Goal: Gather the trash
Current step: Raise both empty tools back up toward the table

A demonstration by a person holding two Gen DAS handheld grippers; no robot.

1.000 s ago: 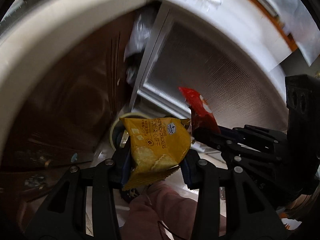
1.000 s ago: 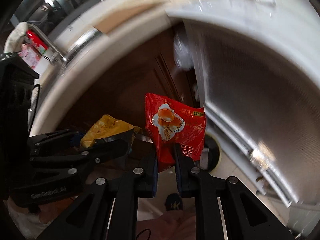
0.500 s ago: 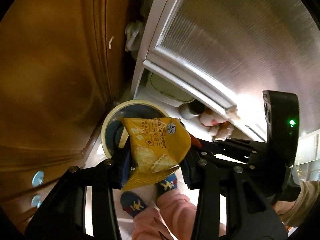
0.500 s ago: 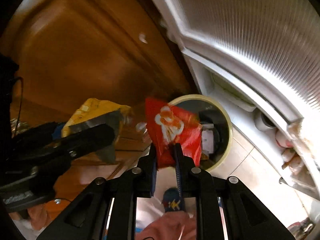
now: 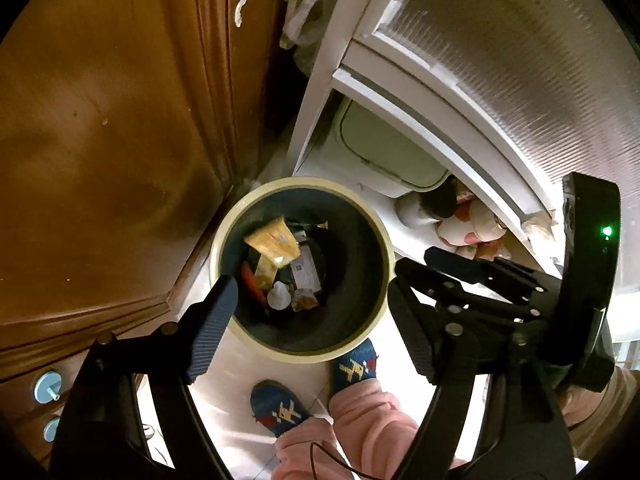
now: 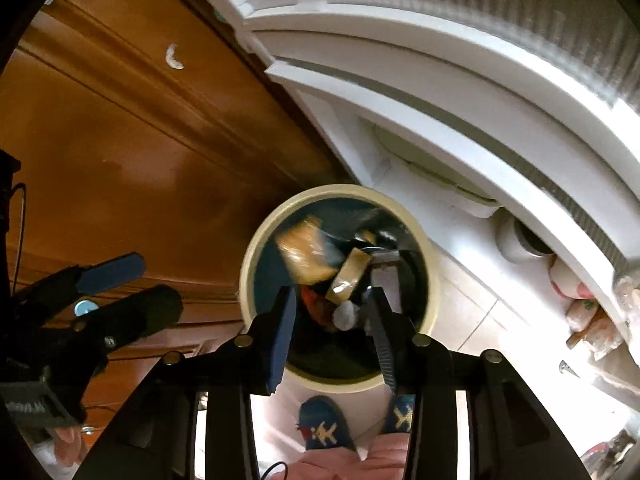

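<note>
Floor tiles (image 5: 224,392), pale, are seen under a round bin (image 5: 384,240) with a cream rim, set between a brown wooden cabinet (image 5: 100,120) and a white ribbed door (image 5: 520,60). Yellow wrapper (image 5: 274,242) is seen inside the bin among other trash. The left gripper (image 5: 316,324) and the right gripper (image 6: 334,312) are opening, with nothing between the jaws. Only in the left view are round blue knobs (image 5: 47,387) clearly shown.

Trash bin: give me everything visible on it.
The trash bin is round and stands upright on a pale tiled floor, in the corner between a brown wooden cabinet and a white appliance. It has a cream rim, a dark inner wall and no lid. Inside lie a yellow wrapper, something red, a small white piece and other scraps. A blue slipper's toe meets its near rim.
</note>
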